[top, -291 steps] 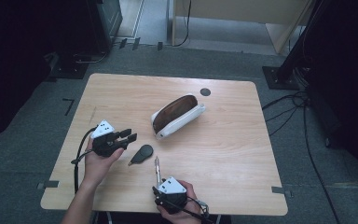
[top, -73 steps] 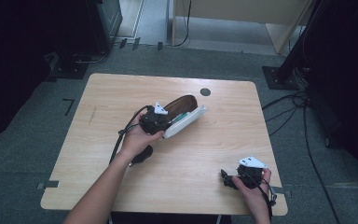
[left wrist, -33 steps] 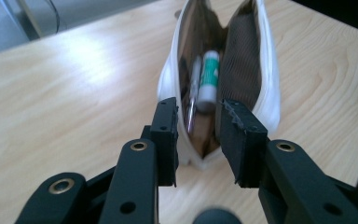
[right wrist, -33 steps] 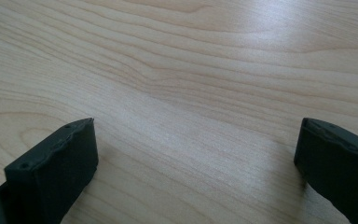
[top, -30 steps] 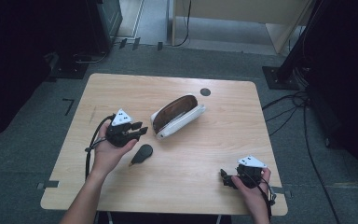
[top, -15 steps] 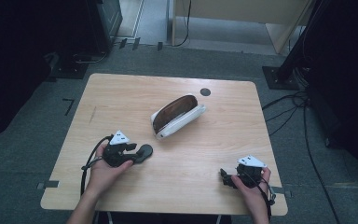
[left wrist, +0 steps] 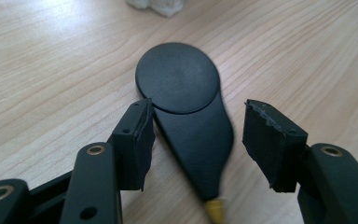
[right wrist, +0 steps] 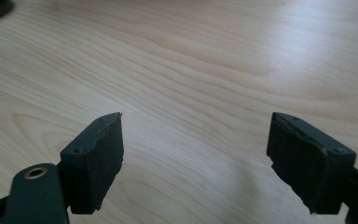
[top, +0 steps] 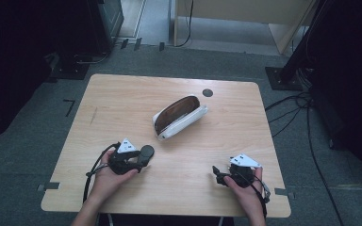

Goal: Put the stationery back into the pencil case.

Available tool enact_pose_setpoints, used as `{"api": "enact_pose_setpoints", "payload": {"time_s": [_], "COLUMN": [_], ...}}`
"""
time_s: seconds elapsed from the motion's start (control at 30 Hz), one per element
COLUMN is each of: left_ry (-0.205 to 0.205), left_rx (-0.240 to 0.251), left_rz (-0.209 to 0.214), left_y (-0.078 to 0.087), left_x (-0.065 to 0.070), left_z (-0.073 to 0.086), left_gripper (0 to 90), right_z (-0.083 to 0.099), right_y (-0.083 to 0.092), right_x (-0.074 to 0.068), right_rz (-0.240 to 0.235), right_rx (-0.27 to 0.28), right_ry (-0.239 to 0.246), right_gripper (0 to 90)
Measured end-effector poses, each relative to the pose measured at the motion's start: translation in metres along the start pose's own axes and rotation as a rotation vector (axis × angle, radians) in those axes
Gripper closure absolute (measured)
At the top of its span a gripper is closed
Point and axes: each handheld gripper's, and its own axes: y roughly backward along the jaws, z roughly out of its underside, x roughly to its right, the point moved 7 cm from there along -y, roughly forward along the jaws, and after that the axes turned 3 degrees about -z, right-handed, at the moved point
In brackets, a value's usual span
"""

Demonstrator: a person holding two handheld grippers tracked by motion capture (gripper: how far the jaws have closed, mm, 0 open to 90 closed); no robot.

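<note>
Item: flat black teardrop-shaped tool with a round head and a narrow tail ending in a small yellowish tip (left wrist: 189,116), lying flat on the light wood-grain tabletop (top: 122,101), at about 7 o'clock from the tabletop's centre. Attending it: left gripper (left wrist: 196,140), jaws spread to either side of the tool's tapering tail, the left jaw touching or just beside the tool's edge, the right jaw standing clear of it; the grasp is not yet closed. In the high view the same left gripper (top: 136,159) sits low over the tool, the round head showing just past the jaws at 2 o'clock. Item: open brown-lined case with a white shell (top: 178,117), near the tabletop's centre, at 1 o'clock from the tool and apart from it; whether it holds anything cannot be told, the interior being dark. Item: small dark round disc (top: 208,92) at 12 o'clock near the far edge. Right gripper (top: 218,175), at 5 o'clock near the near edge, well apart from both items; jaws spread wide over bare wood, holding nothing. Progress, as judged: approach and alignment on the tool look complete; closing, lifting and, probably, carrying it to the case remain.
</note>
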Motion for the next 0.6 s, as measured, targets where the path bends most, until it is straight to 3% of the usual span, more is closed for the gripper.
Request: {"api": "enact_pose_setpoints", "payload": {"time_s": [0.23, 0.37, 0.6], "left_ry": [-0.022, -0.055, -0.095], "left_rx": [0.012, 0.016, 0.019], "left_rz": [-0.031, 0.017, 0.079], "left_y": [-0.007, -0.007, -0.006], "left_x": [0.002, 0.006, 0.012], "left_z": [-0.004, -0.003, -0.001], "left_gripper": [45.2, 52.8, 53.5], "right_z": [-0.014, -0.020, -0.027], "right_y": [-0.007, -0.012, -0.020], "right_x": [-0.022, -0.034, -0.052], "right_rz": [-0.041, -0.064, -0.106], "right_rx": [0.018, 0.026, 0.027], "right_ry": [0.037, 0.057, 0.098], "right_gripper": [19.8, 20.6, 24.5]}}
